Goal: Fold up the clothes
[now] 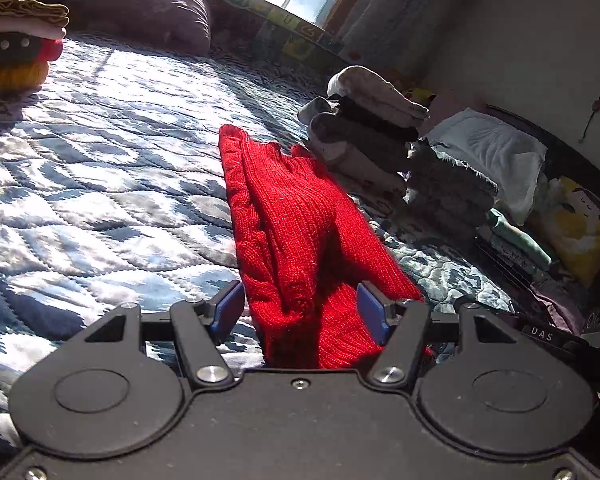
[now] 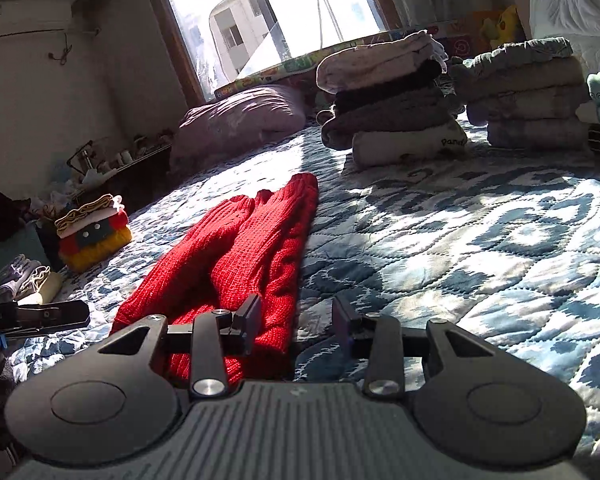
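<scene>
**Red Knit Garment Folded Lengthwise on the Quilt**

The red knit garment (image 1: 300, 232) lies on the blue-and-white quilted bedspread (image 1: 100, 168) as a long, narrow strip, with its layers doubled over one another along its length. Its far end points toward the pillow (image 2: 244, 116) below the window (image 2: 268, 16).

Left gripper (image 1: 300, 312): the jaws stand spread. The near end of the garment sits in the gap between the two blue pads (image 1: 229, 307). The fabric does not fill the gap on the left side; on the right it reaches the pad. No pinch is visible.

Right gripper (image 2: 296, 320): the jaws stand spread. The left finger (image 2: 249, 322) lies over the near right edge of the garment; the right finger is over bare quilt, just beside the fabric. Nothing is clamped.

Surroundings: two stacks of folded clothes (image 2: 396, 108) stand on the bedspread beyond the garment, to its right in the right wrist view. A smaller folded pile with yellow, red and black layers (image 2: 92, 232) sits well apart on the opposite side.
</scene>
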Demonstrator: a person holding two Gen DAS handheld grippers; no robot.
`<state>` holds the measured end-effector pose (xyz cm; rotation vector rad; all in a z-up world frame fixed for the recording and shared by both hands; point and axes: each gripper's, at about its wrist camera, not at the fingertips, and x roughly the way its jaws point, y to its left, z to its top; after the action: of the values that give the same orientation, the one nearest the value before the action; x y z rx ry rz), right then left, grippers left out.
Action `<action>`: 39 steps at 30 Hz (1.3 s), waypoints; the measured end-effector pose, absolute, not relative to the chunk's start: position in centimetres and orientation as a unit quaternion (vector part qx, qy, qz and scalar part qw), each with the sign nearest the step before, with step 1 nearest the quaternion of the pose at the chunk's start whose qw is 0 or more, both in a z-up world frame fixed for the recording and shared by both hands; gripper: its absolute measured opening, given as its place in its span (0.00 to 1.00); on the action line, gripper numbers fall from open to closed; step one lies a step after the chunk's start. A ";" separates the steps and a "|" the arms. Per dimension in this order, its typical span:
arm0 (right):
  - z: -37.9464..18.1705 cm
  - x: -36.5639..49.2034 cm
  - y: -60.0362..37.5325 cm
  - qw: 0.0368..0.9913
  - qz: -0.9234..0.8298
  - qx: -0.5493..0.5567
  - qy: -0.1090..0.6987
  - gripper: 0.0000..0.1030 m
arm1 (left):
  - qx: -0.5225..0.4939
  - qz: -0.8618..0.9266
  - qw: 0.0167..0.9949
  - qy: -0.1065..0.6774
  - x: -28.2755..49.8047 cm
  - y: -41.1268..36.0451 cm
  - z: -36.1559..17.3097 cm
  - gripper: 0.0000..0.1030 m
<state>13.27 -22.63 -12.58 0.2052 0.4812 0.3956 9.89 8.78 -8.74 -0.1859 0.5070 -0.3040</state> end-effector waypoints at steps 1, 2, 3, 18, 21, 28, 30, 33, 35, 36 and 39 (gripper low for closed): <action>-12.6 13.0 -22.1 0.951 0.193 0.055 0.235 0.39 | 0.001 -0.157 0.959 0.235 8.7 7.7 -8.8 0.68; -12.8 12.5 -21.3 0.954 0.194 -0.008 0.230 0.39 | 0.071 -0.161 0.958 0.229 8.0 6.7 -9.3 0.69; -13.0 12.2 -20.6 0.952 0.195 -0.054 0.228 0.40 | 0.138 -0.163 0.951 0.223 7.5 5.7 -9.9 0.69; -17.1 10.2 -14.4 0.889 0.211 -0.394 0.102 0.53 | 0.503 -0.149 0.844 0.111 7.9 1.8 -16.7 0.78; -17.1 10.1 -14.1 0.883 0.192 -0.425 0.056 0.48 | 0.517 -0.131 0.843 0.068 7.7 1.8 -16.5 0.75; -17.3 10.8 -13.8 0.877 0.202 -0.435 0.034 0.47 | 0.534 -0.140 0.832 0.058 8.5 2.1 -16.8 0.70; -17.6 11.2 -13.4 0.876 0.202 -0.437 0.033 0.46 | 0.544 -0.136 0.826 0.055 9.0 1.6 -17.0 0.67; -17.6 11.7 -13.1 0.876 0.205 -0.435 0.040 0.28 | 0.558 -0.135 0.817 0.056 9.4 1.0 -17.5 0.52; -17.6 11.6 -13.0 0.876 0.207 -0.435 0.040 0.27 | 0.564 -0.132 0.813 0.054 9.4 0.8 -17.8 0.49; -17.6 11.6 -12.9 0.876 0.208 -0.433 0.041 0.25 | 0.561 -0.129 0.816 0.058 9.6 0.7 -17.7 0.46; -17.5 11.8 -12.8 0.878 0.212 -0.426 0.048 0.21 | 0.552 -0.124 0.822 0.066 10.0 0.4 -17.8 0.39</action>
<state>11.82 -12.83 -17.46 -0.8889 0.0998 0.4418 10.00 0.35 -17.85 1.1747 0.1410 -0.2641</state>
